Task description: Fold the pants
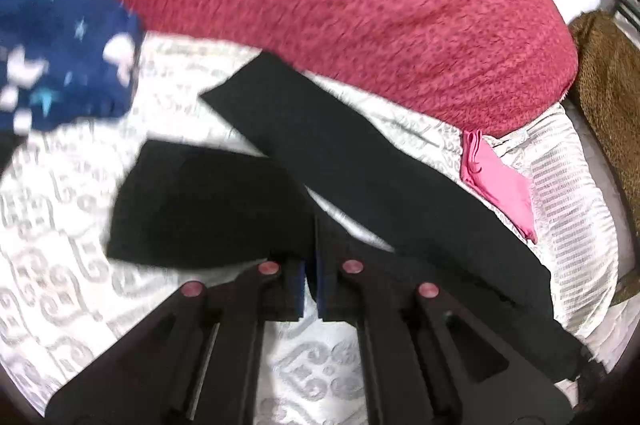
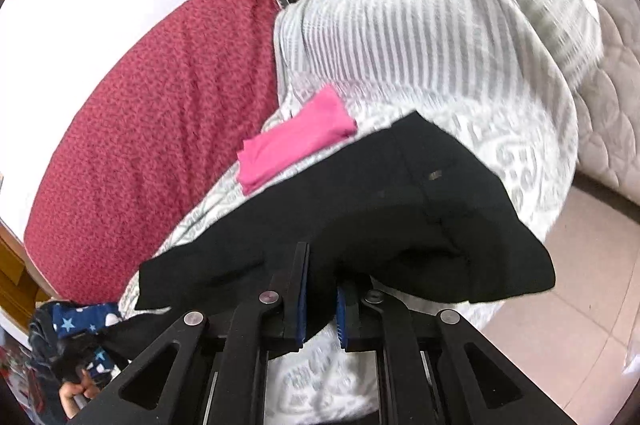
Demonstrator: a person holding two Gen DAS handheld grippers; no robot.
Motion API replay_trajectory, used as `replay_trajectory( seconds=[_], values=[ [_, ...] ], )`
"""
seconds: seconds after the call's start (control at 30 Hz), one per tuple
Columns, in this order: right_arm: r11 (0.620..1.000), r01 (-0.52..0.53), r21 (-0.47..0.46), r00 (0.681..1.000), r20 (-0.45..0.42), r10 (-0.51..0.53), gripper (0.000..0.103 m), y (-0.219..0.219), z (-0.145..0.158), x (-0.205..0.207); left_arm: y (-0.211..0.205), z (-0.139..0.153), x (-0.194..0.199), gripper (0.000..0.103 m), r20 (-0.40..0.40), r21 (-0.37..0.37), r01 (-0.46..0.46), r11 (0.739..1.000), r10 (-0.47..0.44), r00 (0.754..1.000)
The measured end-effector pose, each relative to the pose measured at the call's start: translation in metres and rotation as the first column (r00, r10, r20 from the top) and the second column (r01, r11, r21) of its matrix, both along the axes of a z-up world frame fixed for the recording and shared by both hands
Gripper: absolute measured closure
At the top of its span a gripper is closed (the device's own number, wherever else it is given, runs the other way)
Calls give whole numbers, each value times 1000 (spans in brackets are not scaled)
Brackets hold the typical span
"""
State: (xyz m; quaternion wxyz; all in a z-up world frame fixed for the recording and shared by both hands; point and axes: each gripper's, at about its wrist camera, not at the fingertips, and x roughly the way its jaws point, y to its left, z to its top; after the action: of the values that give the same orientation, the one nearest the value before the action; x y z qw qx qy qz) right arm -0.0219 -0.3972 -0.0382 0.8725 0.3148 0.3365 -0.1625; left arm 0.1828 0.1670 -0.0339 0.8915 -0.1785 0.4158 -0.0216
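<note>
On patterned bedspread [image 1: 60,265]: left gripper [image 1: 311,281] and right gripper [image 2: 322,301] fingers clamp black pants [image 2: 380,205] edges.

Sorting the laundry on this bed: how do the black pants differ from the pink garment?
The black pants lie spread out with legs splayed; the pink garment is folded into a compact rectangle. The pants look far larger than the pink garment. The left gripper and right gripper both pinch the pants; nothing touches the pink garment. Both rest on the patterned white bedspread.

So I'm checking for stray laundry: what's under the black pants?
Under the black pants only the white patterned bedspread shows around them. Anything lying directly beneath the fabric is covered.
</note>
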Motion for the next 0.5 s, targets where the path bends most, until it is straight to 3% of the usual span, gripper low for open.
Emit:
replay_trajectory(
  seconds=[0.27, 0.4, 0.5],
  values=[
    [994, -41, -99, 999, -38, 37, 93, -16, 44, 68, -38, 58, 52, 99, 59, 161, 40, 986, -50, 997],
    [991, -69, -116, 989, -134, 53, 93, -34, 50, 122, -63, 68, 96, 98, 29, 256, 76, 964, -86, 996],
    [982, -121, -146, 959, -273, 77, 91, -52, 34, 181, -86, 56, 139, 95, -51, 344, 109, 933, -97, 994]
  ],
)
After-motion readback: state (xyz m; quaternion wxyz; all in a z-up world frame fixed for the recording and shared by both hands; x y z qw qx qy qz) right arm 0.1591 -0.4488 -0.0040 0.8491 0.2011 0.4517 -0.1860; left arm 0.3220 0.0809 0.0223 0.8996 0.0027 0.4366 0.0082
